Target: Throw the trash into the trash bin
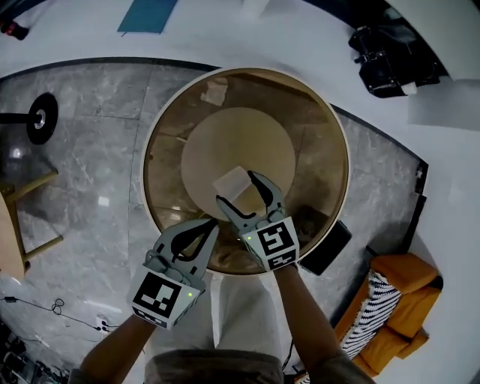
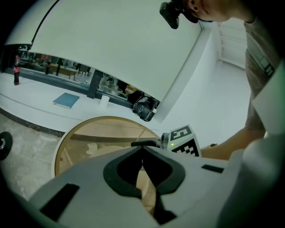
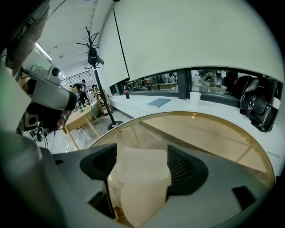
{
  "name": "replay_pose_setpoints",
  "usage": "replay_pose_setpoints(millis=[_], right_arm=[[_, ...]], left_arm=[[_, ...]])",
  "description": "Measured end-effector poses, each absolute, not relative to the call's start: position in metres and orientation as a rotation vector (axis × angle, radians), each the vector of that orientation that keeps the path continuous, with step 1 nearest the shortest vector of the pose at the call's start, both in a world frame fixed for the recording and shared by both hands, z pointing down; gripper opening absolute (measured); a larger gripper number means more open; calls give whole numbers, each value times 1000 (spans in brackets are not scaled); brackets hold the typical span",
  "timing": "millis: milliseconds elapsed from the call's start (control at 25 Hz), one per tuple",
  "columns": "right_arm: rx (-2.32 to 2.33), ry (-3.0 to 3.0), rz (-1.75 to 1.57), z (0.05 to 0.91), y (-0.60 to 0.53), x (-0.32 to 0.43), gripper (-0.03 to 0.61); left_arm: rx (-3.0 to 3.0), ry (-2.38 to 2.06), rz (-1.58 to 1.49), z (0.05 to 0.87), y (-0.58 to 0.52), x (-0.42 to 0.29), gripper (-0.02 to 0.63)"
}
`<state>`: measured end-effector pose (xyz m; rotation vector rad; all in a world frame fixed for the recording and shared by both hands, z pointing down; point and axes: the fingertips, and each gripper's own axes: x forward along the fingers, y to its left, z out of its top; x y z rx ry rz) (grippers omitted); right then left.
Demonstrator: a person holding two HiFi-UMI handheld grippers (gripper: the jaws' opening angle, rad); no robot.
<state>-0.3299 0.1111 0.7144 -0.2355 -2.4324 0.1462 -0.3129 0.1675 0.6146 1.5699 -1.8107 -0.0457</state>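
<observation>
A white crumpled paper (image 1: 234,182) lies on the round glass table (image 1: 150,142), near its middle. My right gripper (image 1: 236,187) is open and straddles the paper, one finger on each side. In the right gripper view the paper (image 3: 142,178) fills most of the gap of the right gripper (image 3: 140,164), with dark pad still showing on both sides. My left gripper (image 1: 212,223) hangs over the table's near edge, shut, with nothing in it; its tips meet in the left gripper view (image 2: 142,158). No trash bin shows in any view.
A second paper scrap (image 1: 215,91) lies at the table's far side. A black bag (image 1: 390,56) and a blue book (image 1: 148,13) sit on the white ledge behind. An orange chair (image 1: 397,300) stands at right, a black stand base (image 1: 41,116) at left.
</observation>
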Motion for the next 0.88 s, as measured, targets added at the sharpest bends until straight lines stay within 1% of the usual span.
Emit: replay_pose_setpoints(millis=[400, 640, 880], right_arm=[[-245, -2397, 136, 727, 105, -327, 373], [-228, -2389, 152, 740, 105, -327, 373], [-202, -2411, 172, 736, 100, -330, 371]], left_arm=[[1558, -1776, -54, 621, 166, -303, 18], [1556, -1772, -51, 628, 161, -300, 18], [1546, -1777, -50, 626, 154, -301, 18]])
